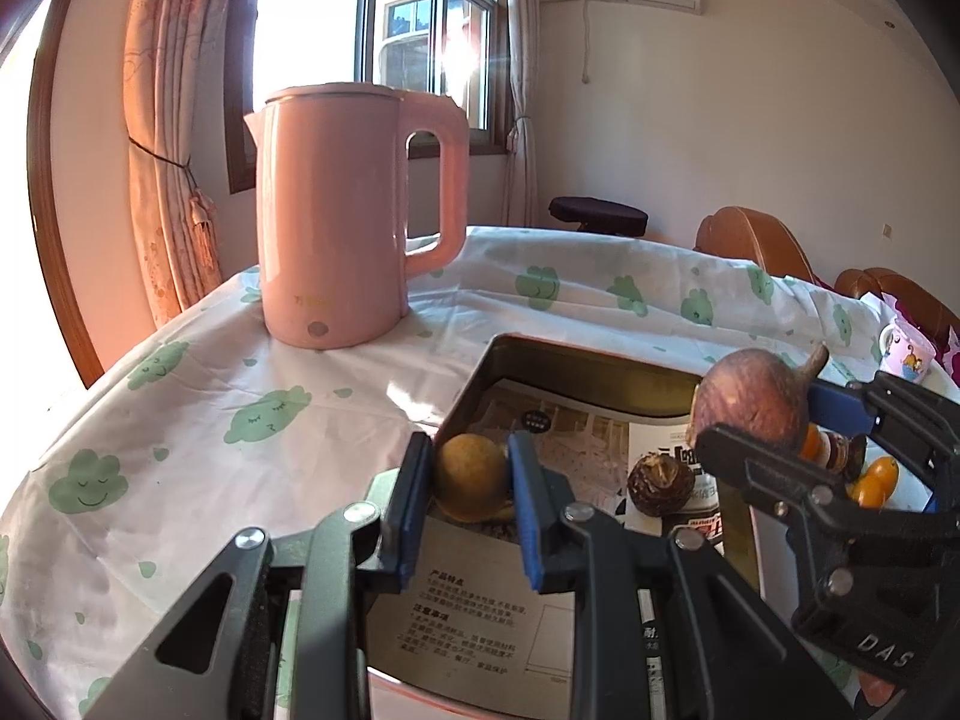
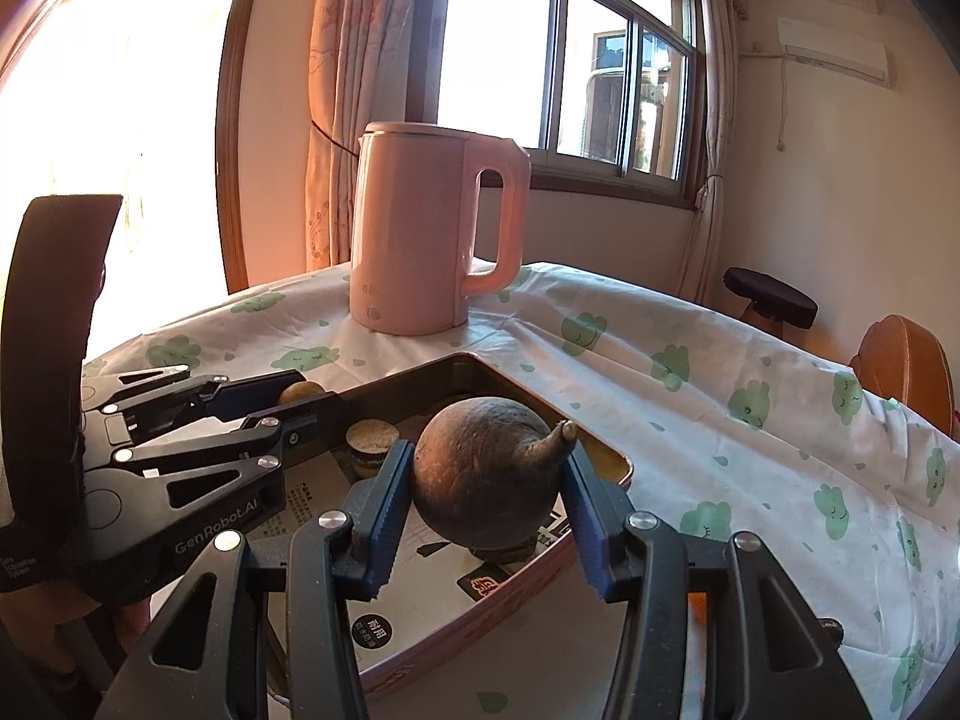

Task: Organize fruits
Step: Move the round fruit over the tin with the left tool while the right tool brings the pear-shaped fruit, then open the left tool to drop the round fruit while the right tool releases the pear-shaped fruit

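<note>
Your left gripper (image 1: 471, 504) is clenched on a yellow-brown round fruit (image 1: 468, 471), low in the centre of the left wrist frame, over the near-left corner of the open tin box (image 1: 576, 360). Your right gripper (image 2: 489, 501) grasps a dark, round purple-brown fruit with a stubby stem (image 2: 486, 474), centre of the right wrist frame, above the same box. A small brown fruit (image 1: 660, 483) lies on the printed paper inside. The pink kettle (image 1: 354, 222) stands behind the box, upper left, on the cloud-print tablecloth (image 1: 180, 420).
</note>
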### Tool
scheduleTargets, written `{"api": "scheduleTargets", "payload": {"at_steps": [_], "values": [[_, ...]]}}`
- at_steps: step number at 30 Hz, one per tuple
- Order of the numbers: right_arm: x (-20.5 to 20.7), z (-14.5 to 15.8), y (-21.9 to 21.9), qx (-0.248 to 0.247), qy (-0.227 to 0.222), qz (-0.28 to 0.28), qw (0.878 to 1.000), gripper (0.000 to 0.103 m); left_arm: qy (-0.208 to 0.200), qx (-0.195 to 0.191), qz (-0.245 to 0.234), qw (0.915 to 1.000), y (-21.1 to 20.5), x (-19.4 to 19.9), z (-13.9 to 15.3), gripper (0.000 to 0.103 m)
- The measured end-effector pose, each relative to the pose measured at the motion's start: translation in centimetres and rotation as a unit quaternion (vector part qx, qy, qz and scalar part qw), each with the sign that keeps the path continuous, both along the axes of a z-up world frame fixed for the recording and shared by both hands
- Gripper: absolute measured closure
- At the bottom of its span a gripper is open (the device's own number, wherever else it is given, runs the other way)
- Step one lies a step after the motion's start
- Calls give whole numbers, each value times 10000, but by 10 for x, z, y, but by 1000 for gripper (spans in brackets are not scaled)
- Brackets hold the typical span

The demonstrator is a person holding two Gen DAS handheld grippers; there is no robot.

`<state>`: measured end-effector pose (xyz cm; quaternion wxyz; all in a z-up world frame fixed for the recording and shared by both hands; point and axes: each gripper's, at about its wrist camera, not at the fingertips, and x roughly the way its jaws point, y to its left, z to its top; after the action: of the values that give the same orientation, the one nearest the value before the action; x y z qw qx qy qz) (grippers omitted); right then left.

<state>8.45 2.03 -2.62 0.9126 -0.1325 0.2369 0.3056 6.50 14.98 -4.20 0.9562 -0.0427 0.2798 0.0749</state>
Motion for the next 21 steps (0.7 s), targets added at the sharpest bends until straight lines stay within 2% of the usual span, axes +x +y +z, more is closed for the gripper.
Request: {"api": "scheduleTargets", "payload": {"at_steps": [12,21], "values": [[3,-12,8,-174,174,53,9997,52,274,-119,-1,9996,4,10,-6,76],[8,-21,14,-346,302,106,9989,52,376,-51,-23,9993,2,12,-8,76]]}}
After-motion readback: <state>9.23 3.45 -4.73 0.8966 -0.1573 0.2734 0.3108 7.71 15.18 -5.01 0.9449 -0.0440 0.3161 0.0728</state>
